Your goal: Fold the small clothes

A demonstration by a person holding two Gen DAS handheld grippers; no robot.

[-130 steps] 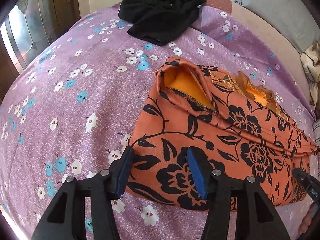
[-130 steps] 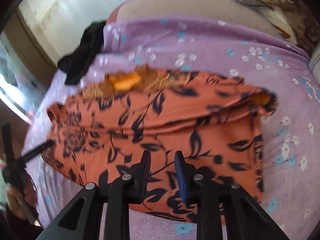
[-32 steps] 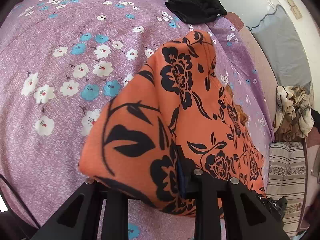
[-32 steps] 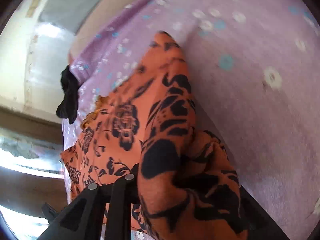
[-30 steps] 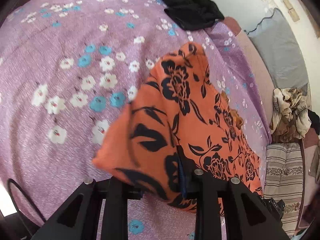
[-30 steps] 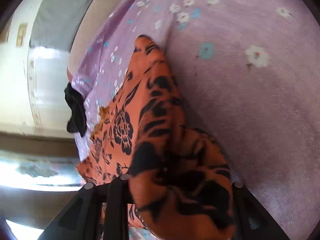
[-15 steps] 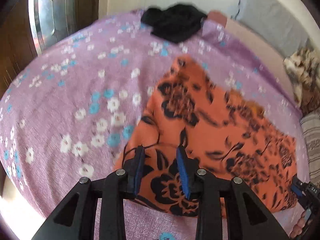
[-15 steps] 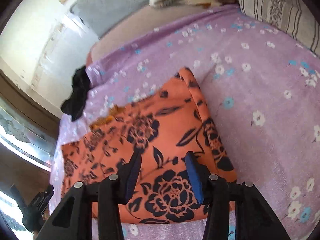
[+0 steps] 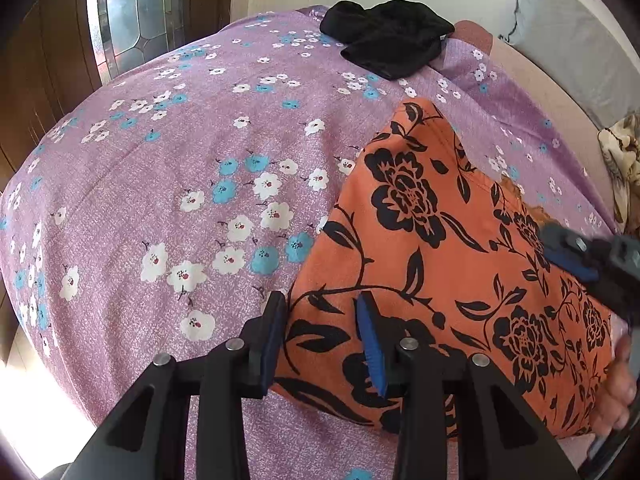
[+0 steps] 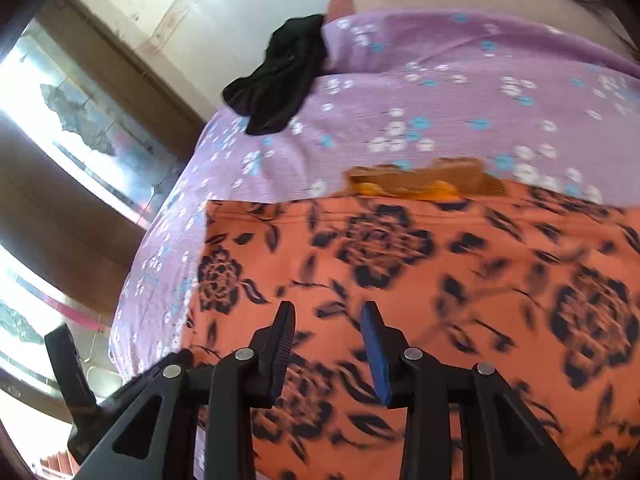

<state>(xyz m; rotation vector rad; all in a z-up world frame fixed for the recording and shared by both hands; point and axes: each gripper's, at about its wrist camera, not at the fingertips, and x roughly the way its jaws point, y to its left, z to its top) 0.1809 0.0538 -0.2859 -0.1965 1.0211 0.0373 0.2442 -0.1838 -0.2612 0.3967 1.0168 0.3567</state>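
An orange garment with black flowers point(image 9: 448, 240) lies folded flat on the purple flowered bedspread point(image 9: 168, 168). My left gripper point(image 9: 322, 312) is open and empty just above the garment's near left corner. My right gripper point(image 10: 328, 320) is open and empty over the middle of the garment point(image 10: 420, 272); it also shows at the right edge of the left wrist view point(image 9: 584, 256). A bit of the garment's yellow-orange lining point(image 10: 416, 184) sticks out at its far edge.
A black garment point(image 9: 384, 40) lies crumpled at the far edge of the bed, also in the right wrist view point(image 10: 280, 80). A grey pillow point(image 9: 576, 32) and a patterned cloth point(image 9: 624, 152) are at the right. A window and wooden frame stand to the left.
Both grippers let go of the orange garment after carrying its edge over in a fold. It now lies flat; both grippers are open and drawn back, the right one moved over its middle.
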